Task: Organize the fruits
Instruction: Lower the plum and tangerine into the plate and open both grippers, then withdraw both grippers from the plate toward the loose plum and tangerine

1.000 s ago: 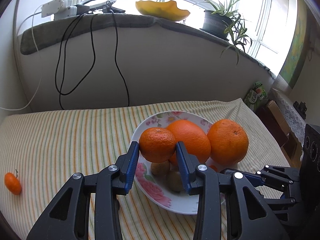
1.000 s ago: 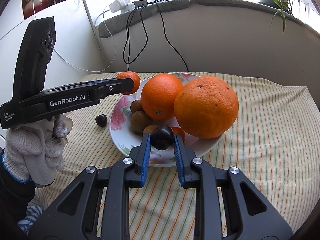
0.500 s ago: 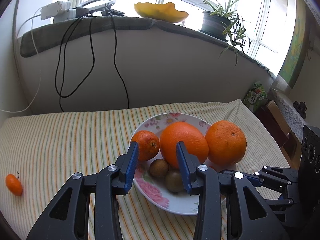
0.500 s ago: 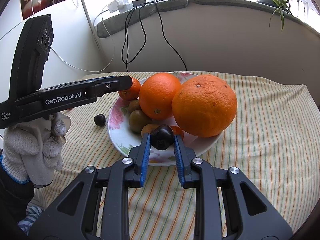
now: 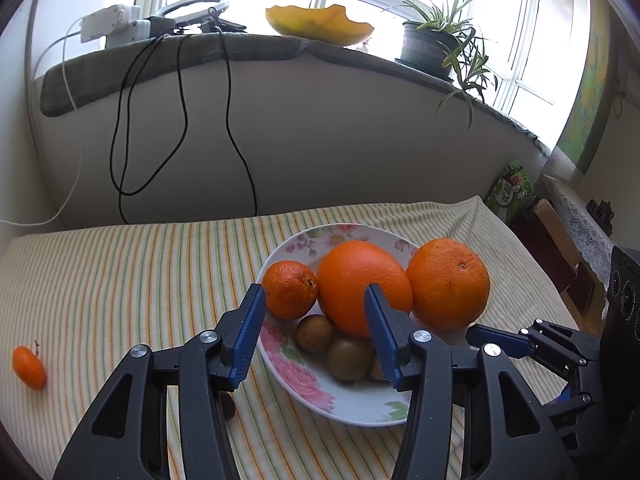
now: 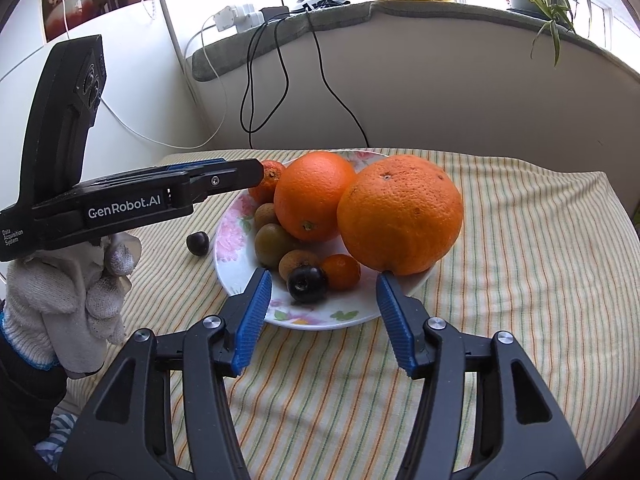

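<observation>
A floral plate point(image 5: 362, 404) point(image 6: 236, 236) holds two big oranges point(image 5: 362, 284) point(image 6: 400, 212), a mandarin point(image 5: 290, 290), several small brown fruits point(image 5: 348, 358) and a tiny orange fruit point(image 6: 340, 272). A dark plum point(image 6: 306, 283) lies at the plate's near rim. My left gripper point(image 5: 316, 334) is open and empty, just short of the mandarin. My right gripper point(image 6: 322, 316) is open and empty, its fingers either side of the plum. A second dark plum point(image 6: 198, 243) lies on the cloth left of the plate. A small mandarin point(image 5: 28, 366) lies far left.
The table wears a striped cloth point(image 5: 140, 280) and backs onto a curved wall with hanging cables point(image 5: 180, 120). The sill above carries a yellow bowl point(image 5: 320, 26), a potted plant point(image 5: 432, 44) and a power strip. The table drops off at the right edge point(image 6: 608, 220).
My left gripper let go of the mandarin onto the plate and drew back, open. My right gripper opened and released the dark plum onto the plate's near rim.
</observation>
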Demonstrator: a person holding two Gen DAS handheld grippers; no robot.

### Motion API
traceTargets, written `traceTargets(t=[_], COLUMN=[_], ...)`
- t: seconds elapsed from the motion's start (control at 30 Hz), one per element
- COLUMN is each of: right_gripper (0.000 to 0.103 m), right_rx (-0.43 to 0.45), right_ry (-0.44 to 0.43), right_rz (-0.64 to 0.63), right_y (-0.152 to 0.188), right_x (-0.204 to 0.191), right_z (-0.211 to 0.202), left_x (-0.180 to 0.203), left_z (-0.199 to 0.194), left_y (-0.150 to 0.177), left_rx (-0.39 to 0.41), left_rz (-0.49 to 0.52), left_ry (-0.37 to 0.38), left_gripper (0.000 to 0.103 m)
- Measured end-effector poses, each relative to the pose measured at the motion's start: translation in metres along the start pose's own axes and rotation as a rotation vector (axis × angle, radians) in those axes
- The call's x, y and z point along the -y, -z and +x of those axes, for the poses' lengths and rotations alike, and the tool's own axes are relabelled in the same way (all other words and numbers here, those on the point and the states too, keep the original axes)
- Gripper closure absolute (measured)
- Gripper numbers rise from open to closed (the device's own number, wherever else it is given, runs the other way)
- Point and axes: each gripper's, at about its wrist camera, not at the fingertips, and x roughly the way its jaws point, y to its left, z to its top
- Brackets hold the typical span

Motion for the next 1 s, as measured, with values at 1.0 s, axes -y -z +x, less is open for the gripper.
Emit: traceTargets(t=[1.0], right_gripper=[0.016], right_rx=[0.033], right_ry=[0.017], right_rz=[-0.049], right_y=[-0.006], right_x=[-0.018], right_z=[-0.021], left_x=[0.0], left_z=[-0.039], left_y=[0.007], left_rx=[0.054], left_rz=[0.009], left_ry=[-0.058], left_gripper=[0.028])
